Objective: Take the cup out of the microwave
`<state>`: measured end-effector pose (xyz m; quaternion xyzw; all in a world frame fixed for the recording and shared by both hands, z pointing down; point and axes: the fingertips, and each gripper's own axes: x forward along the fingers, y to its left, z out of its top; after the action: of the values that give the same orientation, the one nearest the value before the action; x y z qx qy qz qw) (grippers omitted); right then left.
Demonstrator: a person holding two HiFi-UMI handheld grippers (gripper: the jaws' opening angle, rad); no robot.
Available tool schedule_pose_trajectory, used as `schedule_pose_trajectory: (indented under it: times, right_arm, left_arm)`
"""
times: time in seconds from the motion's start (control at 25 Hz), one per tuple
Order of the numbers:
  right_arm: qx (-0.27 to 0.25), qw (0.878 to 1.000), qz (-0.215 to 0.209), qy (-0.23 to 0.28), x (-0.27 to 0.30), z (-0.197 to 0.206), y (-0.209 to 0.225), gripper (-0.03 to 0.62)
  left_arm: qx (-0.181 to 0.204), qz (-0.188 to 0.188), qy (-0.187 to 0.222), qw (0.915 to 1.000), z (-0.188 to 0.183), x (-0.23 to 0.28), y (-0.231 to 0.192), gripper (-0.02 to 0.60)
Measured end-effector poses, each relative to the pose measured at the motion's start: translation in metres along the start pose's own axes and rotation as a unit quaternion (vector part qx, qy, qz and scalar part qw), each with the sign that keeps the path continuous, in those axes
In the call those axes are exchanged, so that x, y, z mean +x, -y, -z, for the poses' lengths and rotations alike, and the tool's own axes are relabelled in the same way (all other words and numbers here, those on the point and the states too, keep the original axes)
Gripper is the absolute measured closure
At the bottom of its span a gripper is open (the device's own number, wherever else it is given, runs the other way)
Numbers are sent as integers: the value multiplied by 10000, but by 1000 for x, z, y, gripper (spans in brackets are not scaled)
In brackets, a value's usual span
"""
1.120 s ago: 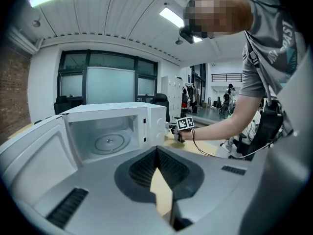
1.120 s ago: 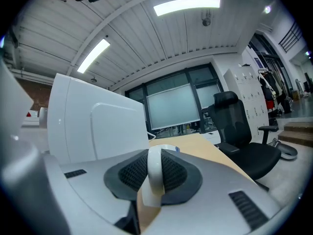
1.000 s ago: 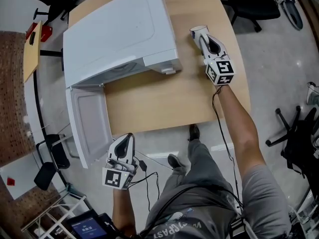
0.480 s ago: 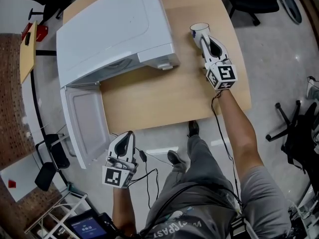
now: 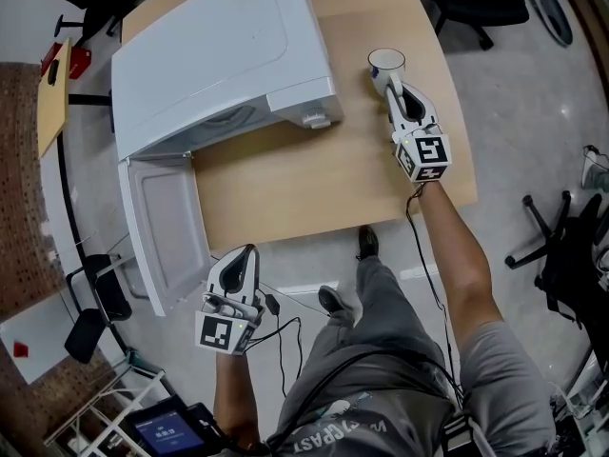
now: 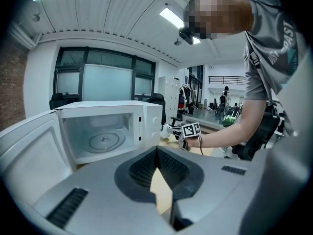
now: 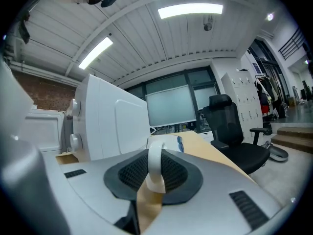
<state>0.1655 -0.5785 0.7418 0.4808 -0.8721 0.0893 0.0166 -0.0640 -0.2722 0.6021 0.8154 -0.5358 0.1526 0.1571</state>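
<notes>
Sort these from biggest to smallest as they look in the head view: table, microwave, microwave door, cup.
1. table, though the microwave covers part of it
2. microwave
3. microwave door, hanging open
4. cup, by far the smallest

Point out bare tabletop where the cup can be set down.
Widest: the table between the front of the microwave, the near edge and the right gripper holding the cup. The microwave fills the back left; its open door hangs past the near edge.
</notes>
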Motion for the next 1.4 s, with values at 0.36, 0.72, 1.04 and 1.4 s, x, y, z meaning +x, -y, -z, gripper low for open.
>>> schedule_pose_trajectory:
  times: [0.36, 0.72, 1.04, 1.4]
  right_arm:
    - [-122, 9990, 175, -401, -14, 17, 10, 528]
    - [-103, 9967, 160, -788, -25, 31, -3, 528]
    - [106, 9896, 186, -1424, -47, 41, -19, 526]
    - [313, 9809, 323, -1890, -69, 55, -25, 448]
  left_arm:
    - [154, 200, 217, 9994, -6, 8, 4, 555]
    - [148, 182, 550, 9982, -26, -8, 0, 555]
    - [-58, 181, 715, 9973, -41, -40, -3, 555]
    - [170, 184, 582, 9980, -31, -73, -2, 555]
